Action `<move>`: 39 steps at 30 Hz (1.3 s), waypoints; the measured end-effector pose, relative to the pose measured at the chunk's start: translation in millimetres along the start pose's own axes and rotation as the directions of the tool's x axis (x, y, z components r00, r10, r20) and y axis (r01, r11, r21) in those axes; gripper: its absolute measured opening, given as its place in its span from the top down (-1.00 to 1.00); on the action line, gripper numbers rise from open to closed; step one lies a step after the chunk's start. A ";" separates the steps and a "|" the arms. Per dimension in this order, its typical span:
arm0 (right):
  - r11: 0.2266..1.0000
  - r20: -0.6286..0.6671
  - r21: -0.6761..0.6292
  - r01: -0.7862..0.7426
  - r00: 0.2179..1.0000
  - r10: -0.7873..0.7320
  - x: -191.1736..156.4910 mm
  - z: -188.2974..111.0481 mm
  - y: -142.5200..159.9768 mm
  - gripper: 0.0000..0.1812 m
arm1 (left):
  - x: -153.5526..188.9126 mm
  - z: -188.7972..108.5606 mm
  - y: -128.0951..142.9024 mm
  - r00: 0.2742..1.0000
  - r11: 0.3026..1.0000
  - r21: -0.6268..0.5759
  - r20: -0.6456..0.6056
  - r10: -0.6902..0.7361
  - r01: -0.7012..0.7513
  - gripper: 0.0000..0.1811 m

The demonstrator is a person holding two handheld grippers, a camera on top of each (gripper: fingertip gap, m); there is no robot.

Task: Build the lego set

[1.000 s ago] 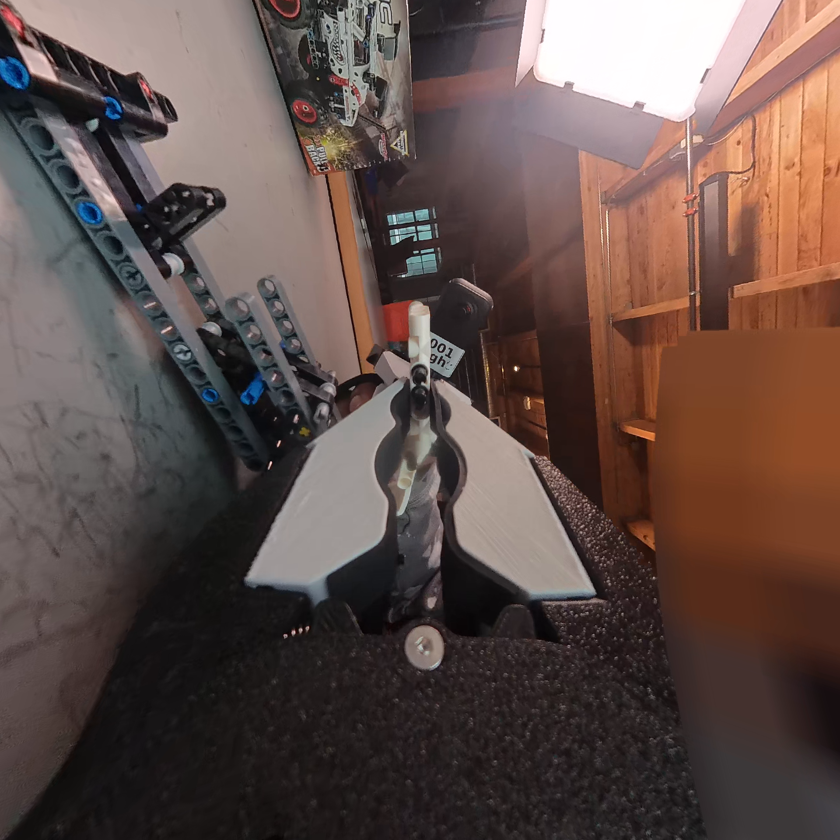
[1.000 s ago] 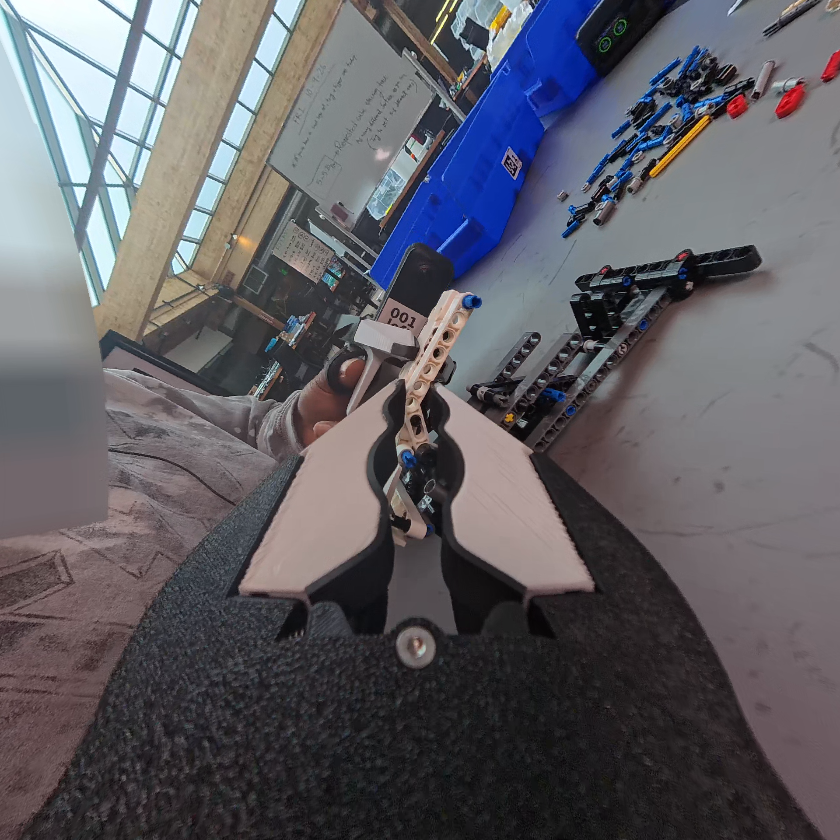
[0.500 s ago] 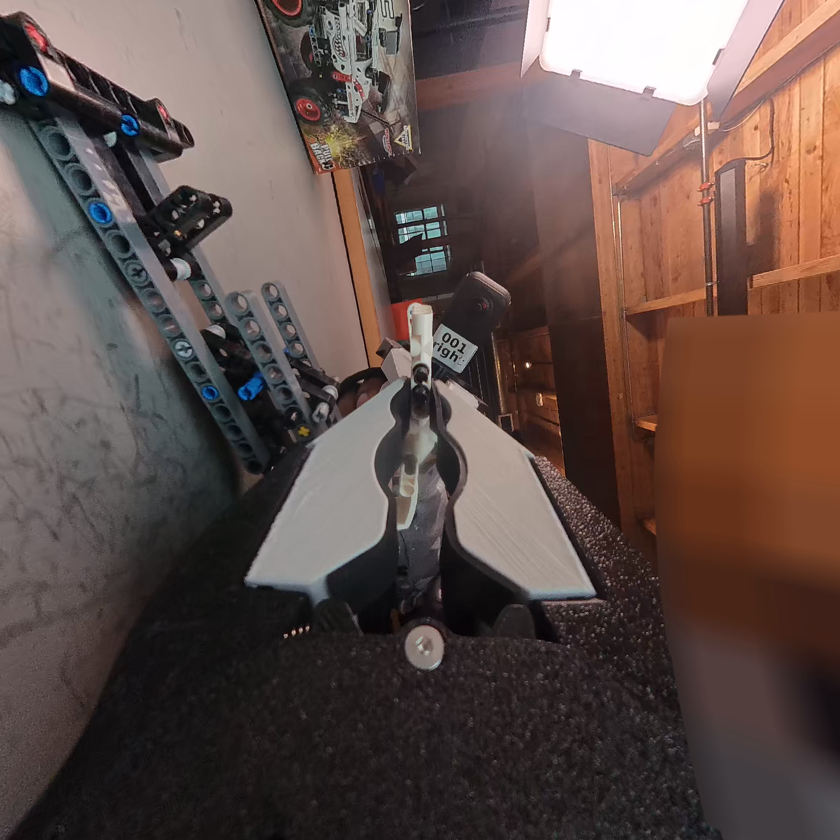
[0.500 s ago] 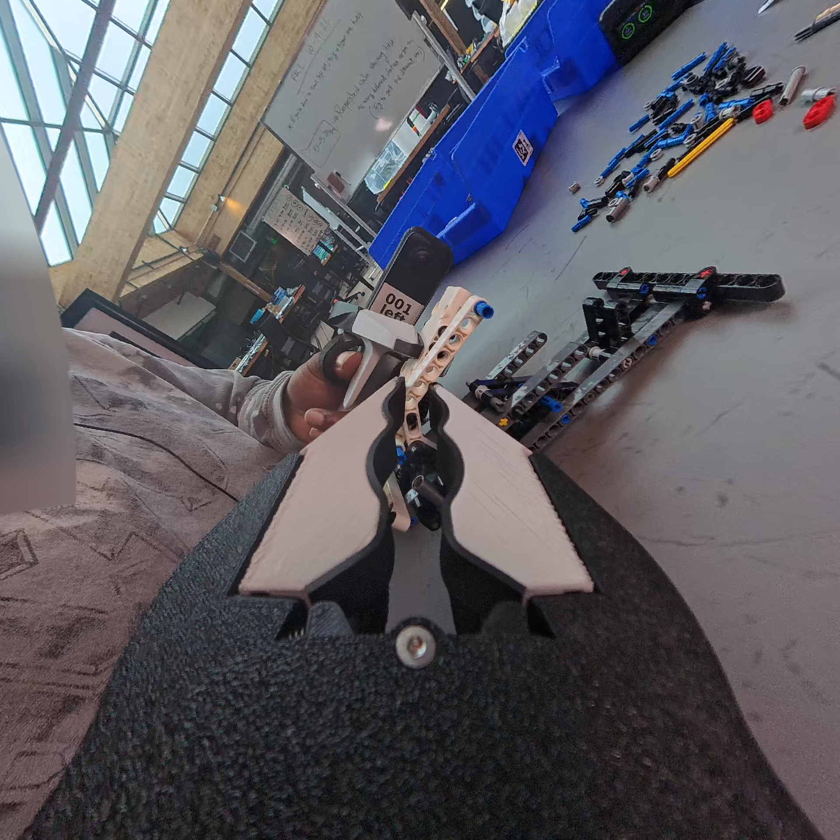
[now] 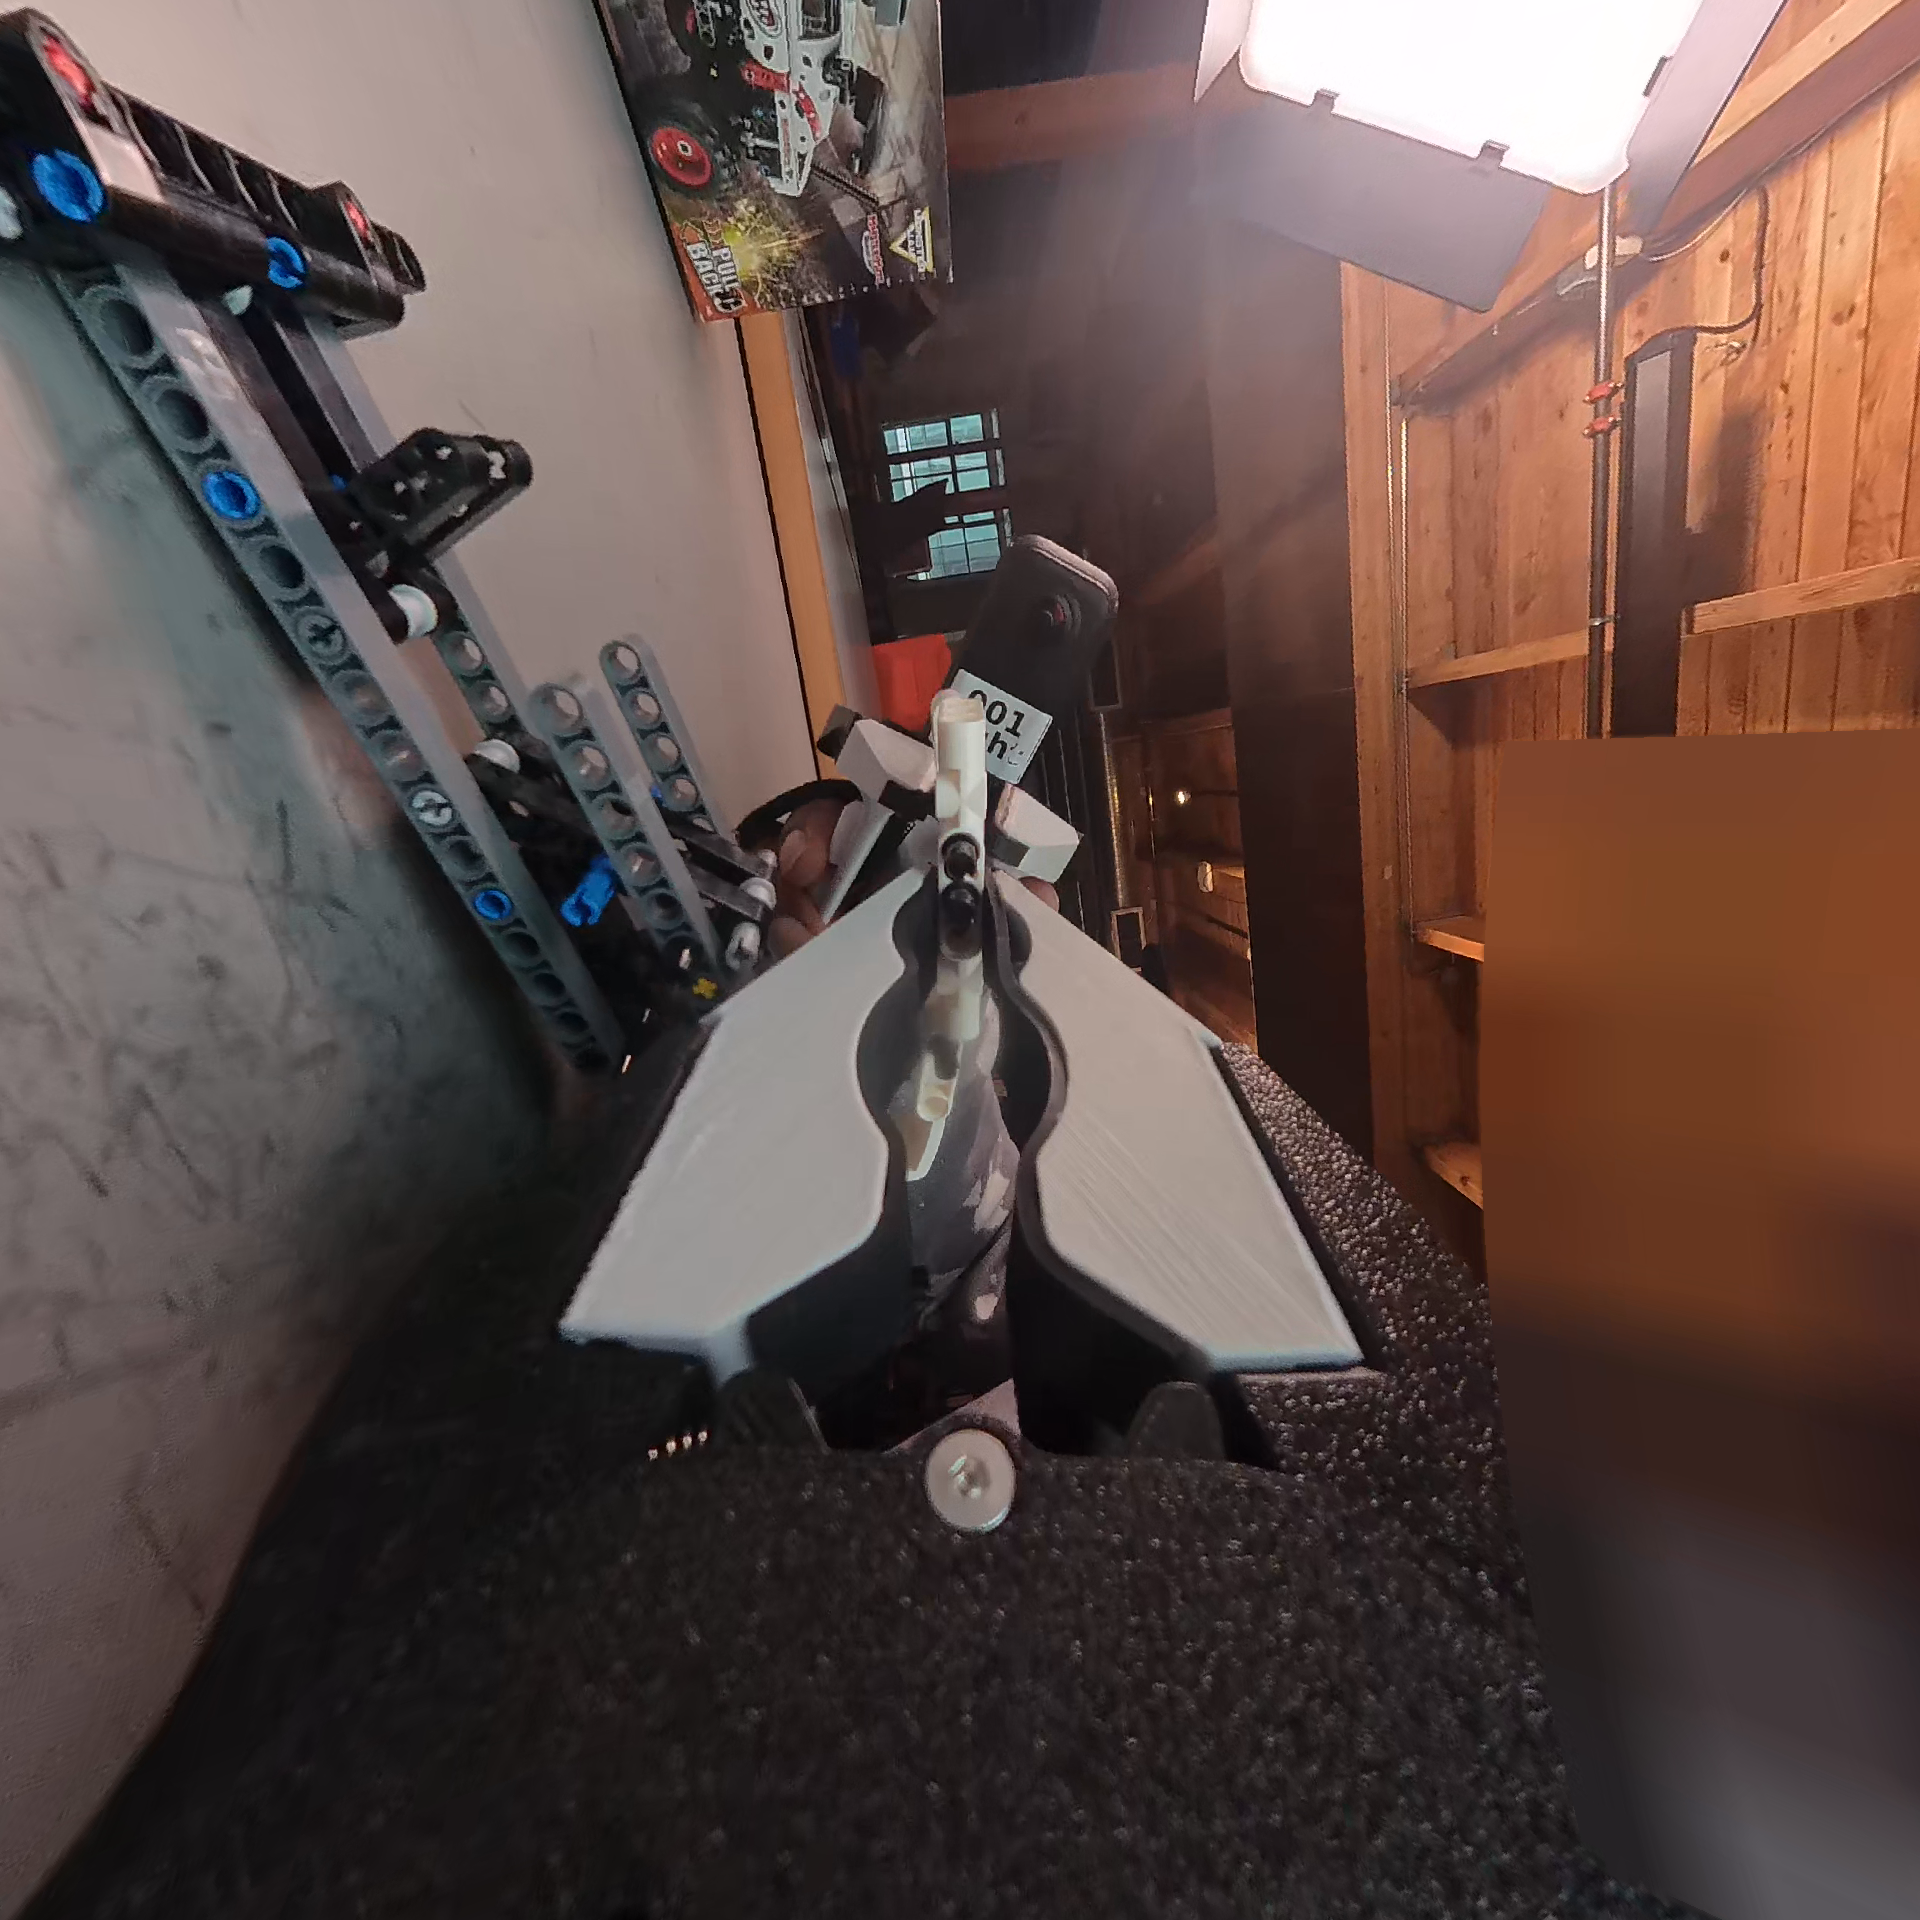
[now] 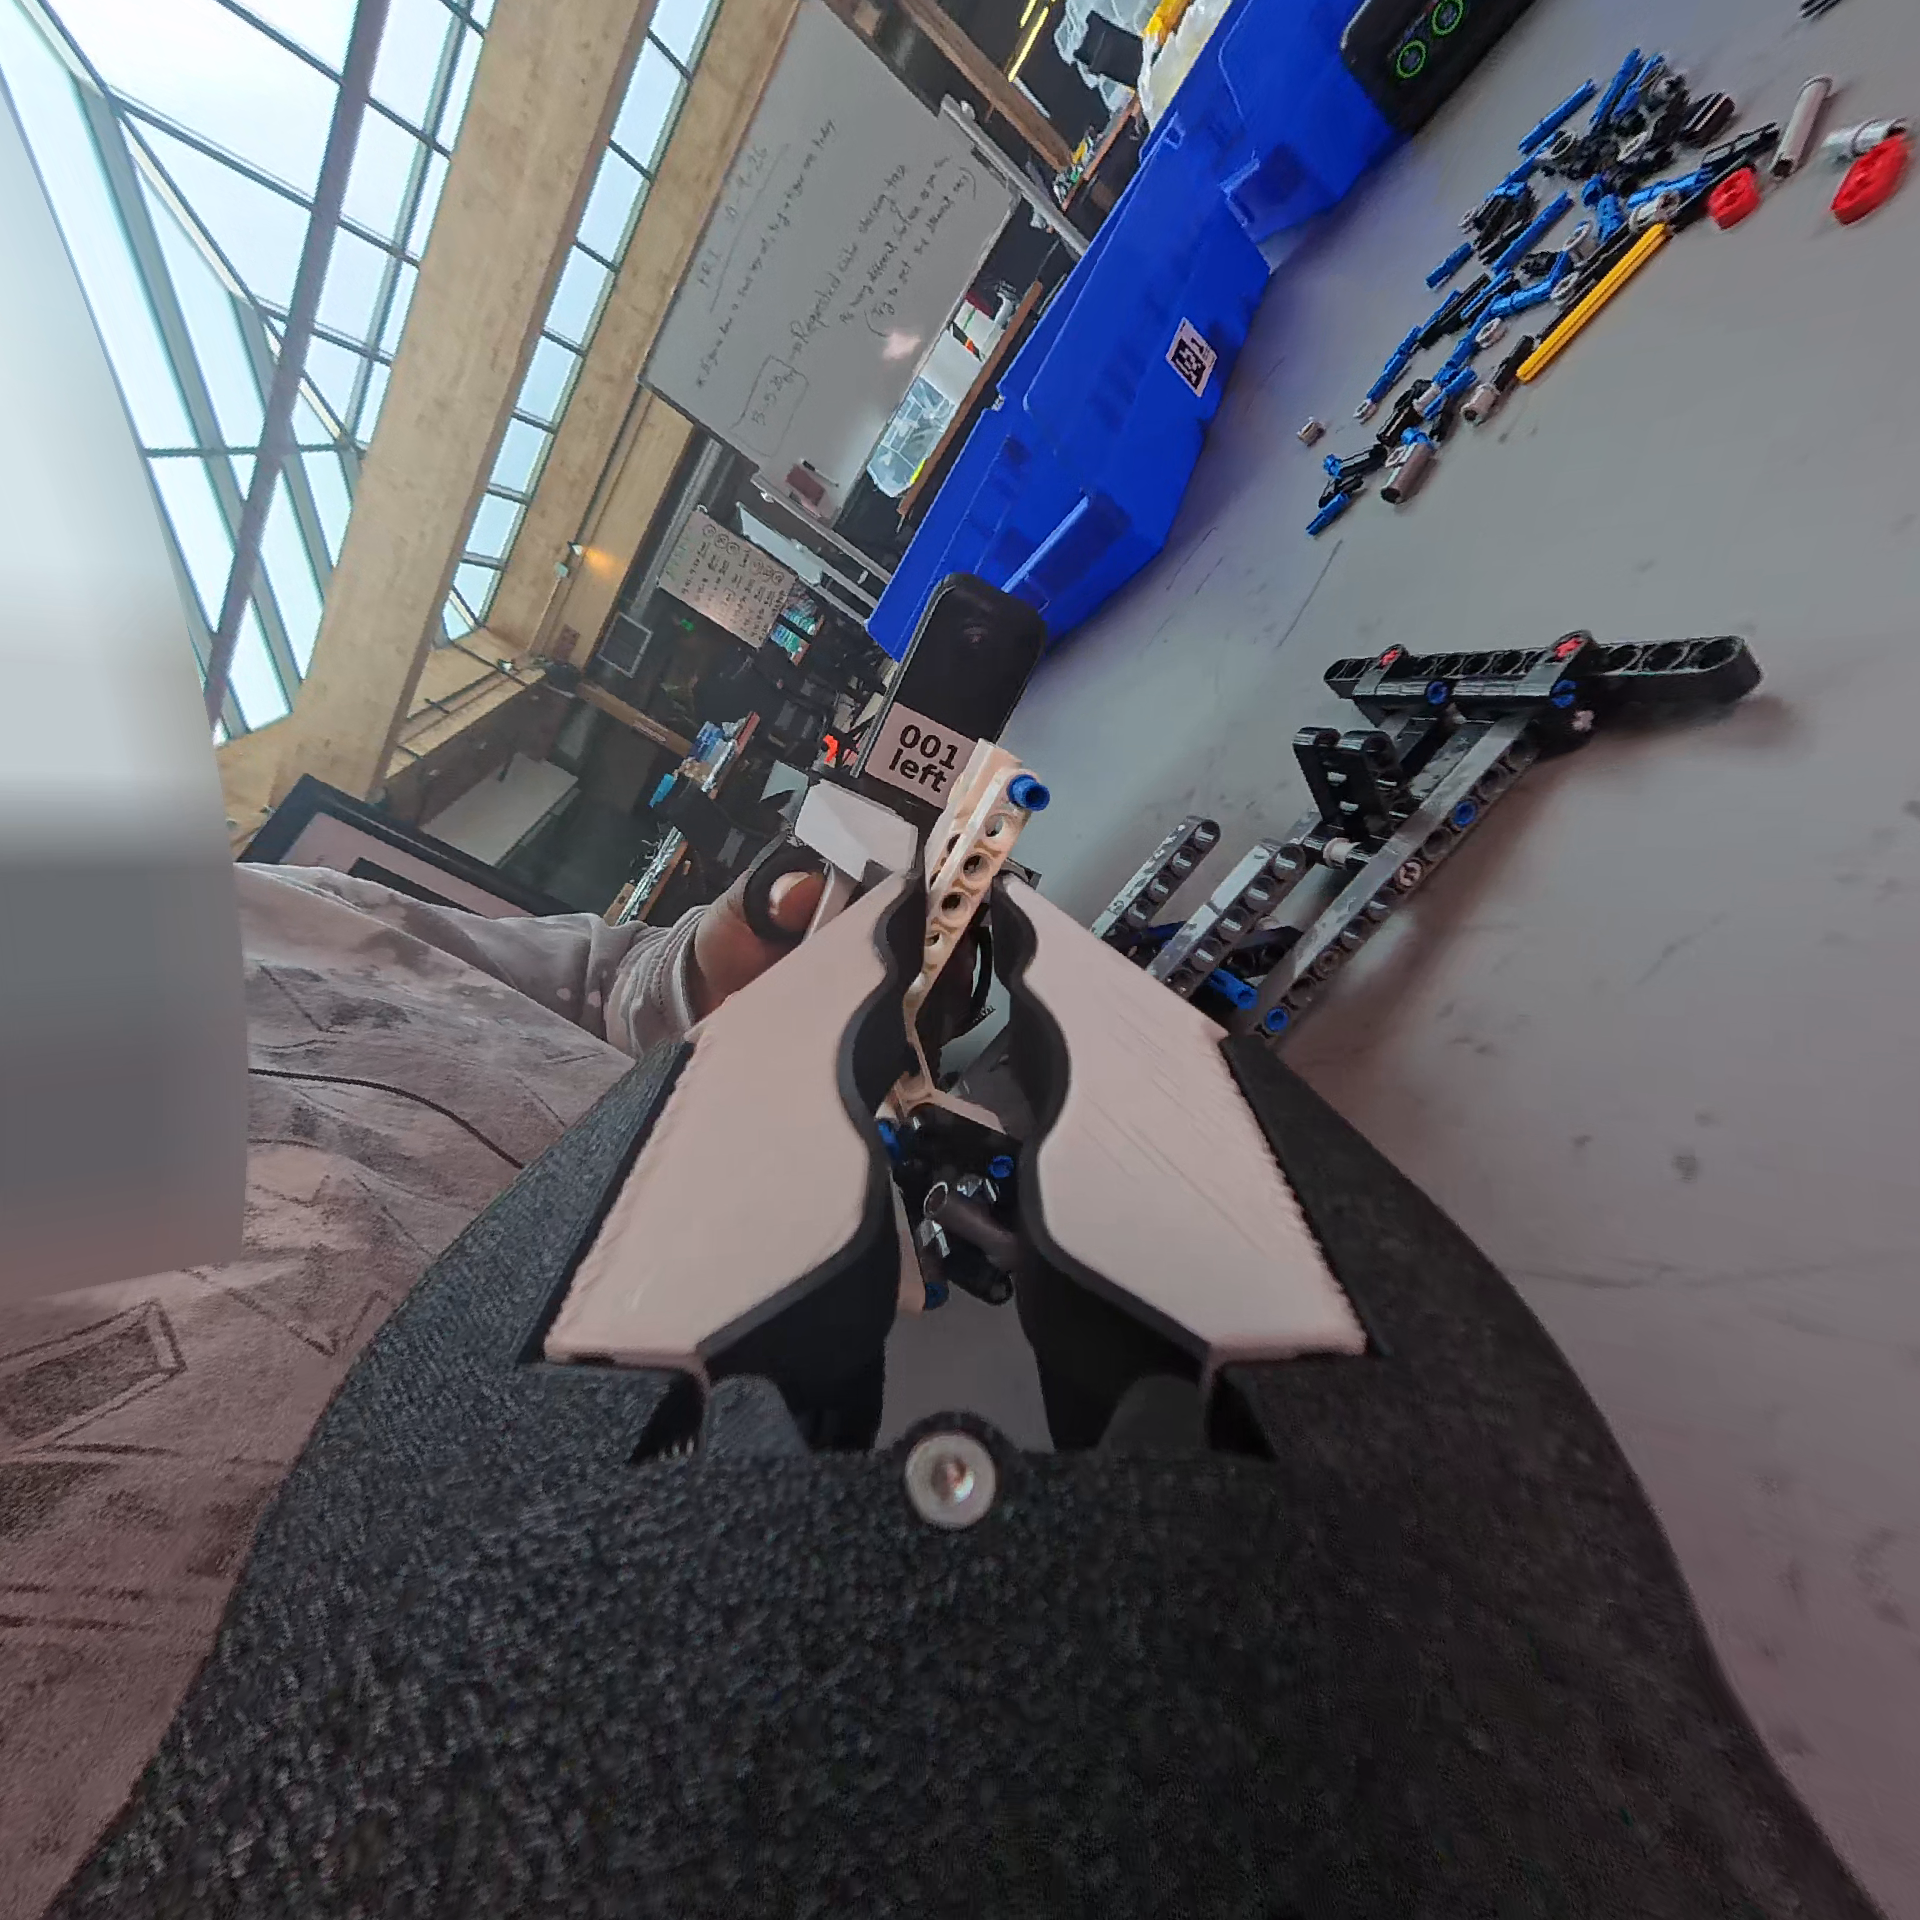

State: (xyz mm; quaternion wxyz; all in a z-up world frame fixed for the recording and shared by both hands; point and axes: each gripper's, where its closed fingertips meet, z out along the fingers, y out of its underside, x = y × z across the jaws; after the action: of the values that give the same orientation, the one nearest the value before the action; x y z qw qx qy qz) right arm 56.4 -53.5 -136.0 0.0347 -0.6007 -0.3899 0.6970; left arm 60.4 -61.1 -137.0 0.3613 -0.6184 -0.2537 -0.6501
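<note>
My left gripper (image 5: 961, 894) is shut on a white holed beam (image 5: 958, 790) that stands up between its fingers, edge-on, with black pins in it. My right gripper (image 6: 951, 904) faces it and is shut on the same white beam (image 6: 971, 862), which has a blue pin (image 6: 1029, 795) at its top end and a black cluster with blue pins (image 6: 956, 1184) at its near end. Each gripper shows just behind the beam in the other's view. The grey and black chassis frame (image 6: 1434, 821) lies on the table; it also shows in the left wrist view (image 5: 312, 623).
A pile of loose blue, black, red and yellow parts (image 6: 1538, 260) lies far back on the grey table (image 6: 1558, 1143). Blue bins (image 6: 1132, 384) stand behind it. The set's box (image 5: 790, 145) lies on the table. A bright light panel (image 5: 1455, 83) hangs above. My two grippers' fingertips are within a few centimetres of each other.
Both grippers stay shut on the white beam. In the right wrist view the beam stands steeper and the black cluster sits lower, closer to the camera. The chassis has not moved.
</note>
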 end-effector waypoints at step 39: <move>0.989 0.006 -0.076 0.125 0.992 -0.125 -12.0 3.2 14.4 0.90 | 5.0 1.1 20.9 1.000 0.974 -0.225 0.015 0.003 0.001 0.96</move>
State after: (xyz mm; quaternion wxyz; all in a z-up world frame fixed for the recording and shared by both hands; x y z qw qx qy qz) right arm 63.0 -71.3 -134.8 0.0553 -0.5756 -0.4531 0.6784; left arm 77.6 -73.8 -134.4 0.2873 -0.6604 -0.1807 -0.6698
